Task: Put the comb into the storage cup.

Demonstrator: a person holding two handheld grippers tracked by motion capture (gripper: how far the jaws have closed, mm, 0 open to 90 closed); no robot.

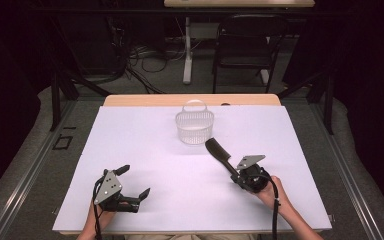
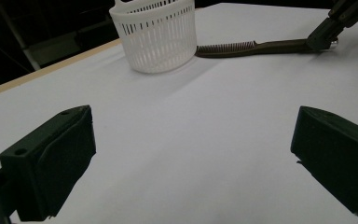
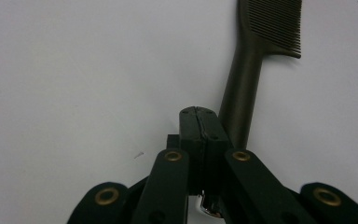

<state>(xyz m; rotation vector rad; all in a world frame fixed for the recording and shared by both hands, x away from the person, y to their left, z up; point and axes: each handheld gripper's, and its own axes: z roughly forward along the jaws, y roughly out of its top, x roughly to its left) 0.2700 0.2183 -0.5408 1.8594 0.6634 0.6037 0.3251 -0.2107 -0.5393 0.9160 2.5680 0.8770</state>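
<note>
Left gripper sits well left of and nearer than the white basket, jaws wide, nothing between, bare sheet around it. Basket stands near the table's far edge. Right gripper right of and nearer than it, jaws pinched on the dark comb's handle (teeth end just beside the basket).
</note>
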